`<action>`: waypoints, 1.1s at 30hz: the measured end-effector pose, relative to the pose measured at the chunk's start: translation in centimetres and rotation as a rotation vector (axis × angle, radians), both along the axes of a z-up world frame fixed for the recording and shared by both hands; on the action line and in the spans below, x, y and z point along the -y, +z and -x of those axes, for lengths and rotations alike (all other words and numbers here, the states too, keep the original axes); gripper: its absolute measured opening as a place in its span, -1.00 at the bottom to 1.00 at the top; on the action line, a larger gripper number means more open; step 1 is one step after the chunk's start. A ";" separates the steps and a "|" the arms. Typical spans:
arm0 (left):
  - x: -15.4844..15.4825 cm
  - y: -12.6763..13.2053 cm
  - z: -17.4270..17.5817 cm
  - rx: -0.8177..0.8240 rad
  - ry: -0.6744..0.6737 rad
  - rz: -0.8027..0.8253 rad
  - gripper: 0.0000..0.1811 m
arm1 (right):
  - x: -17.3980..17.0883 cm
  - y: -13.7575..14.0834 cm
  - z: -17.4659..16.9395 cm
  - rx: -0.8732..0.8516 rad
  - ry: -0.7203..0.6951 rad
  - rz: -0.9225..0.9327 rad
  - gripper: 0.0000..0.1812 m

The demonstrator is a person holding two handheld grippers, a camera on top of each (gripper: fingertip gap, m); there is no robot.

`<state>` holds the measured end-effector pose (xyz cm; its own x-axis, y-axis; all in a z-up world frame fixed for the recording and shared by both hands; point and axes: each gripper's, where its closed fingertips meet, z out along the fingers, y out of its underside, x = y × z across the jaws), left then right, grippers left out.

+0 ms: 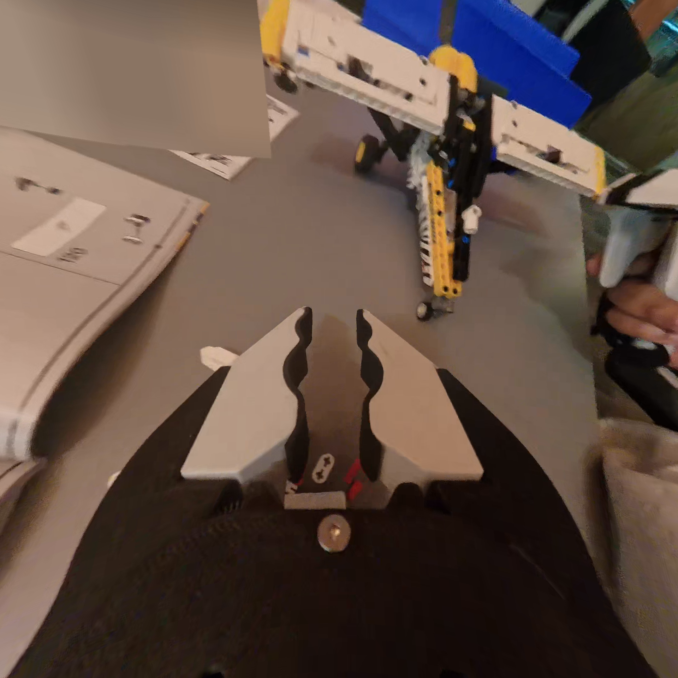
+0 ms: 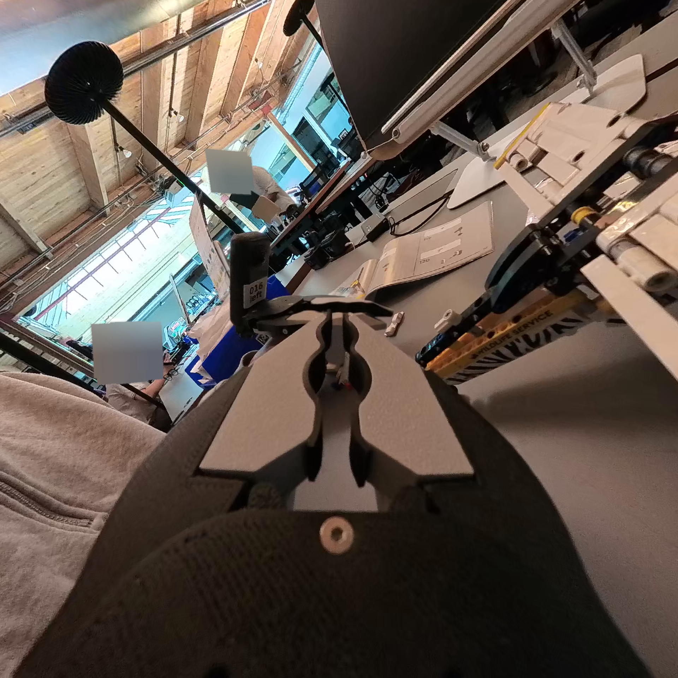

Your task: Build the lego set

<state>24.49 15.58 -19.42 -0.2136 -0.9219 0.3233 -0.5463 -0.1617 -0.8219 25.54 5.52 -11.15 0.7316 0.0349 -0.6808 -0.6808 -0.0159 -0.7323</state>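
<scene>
While hovering empty over the table (image 1: 279, 234), left gripper (image 1: 334, 312) gapes narrowly, plane (image 1: 440, 154) far right, manual (image 1: 73, 279) left. Right gripper (image 2: 335, 317) near-closed on nothing sure, a white piece (image 2: 393, 324) just beyond. Between steps, probably; next: pick that piece.

Bare grey table (image 1: 293, 234) lies open ahead of the left gripper (image 1: 334, 312). The open booklet (image 1: 73, 286) hems it on the left, the lego plane (image 1: 440, 205) on the right. A small white piece (image 1: 216, 357) lies just beside its left finger.
</scene>
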 end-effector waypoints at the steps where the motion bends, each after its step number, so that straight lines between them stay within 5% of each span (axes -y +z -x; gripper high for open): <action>1: 0.9 0.0 0.2 -0.007 -0.051 0.019 -0.74 | 0.0 -0.1 0.0 0.002 0.000 0.004 -0.95; 8: 6.1 -0.7 3.4 0.033 -0.433 -0.184 -0.78 | 0.2 -0.7 -0.4 -0.002 -0.008 0.020 -0.93; 15: 8.5 -2.1 5.6 -0.041 -0.592 -0.184 -0.78 | 0.3 -0.7 -0.6 0.009 -0.019 0.023 -0.92; 20: 9.9 -3.6 5.8 -0.106 -0.614 -0.254 -0.74 | 0.4 -0.4 -0.9 0.045 -0.047 0.025 -0.92; 28: 8.9 -3.8 4.9 -0.095 -0.549 -0.365 -0.96 | 0.2 -0.5 -0.5 0.059 -0.038 0.041 -0.91; 33: 8.1 2.6 2.4 0.135 -0.364 0.001 -0.96 | -0.4 -1.1 0.4 0.159 -0.020 0.095 -0.88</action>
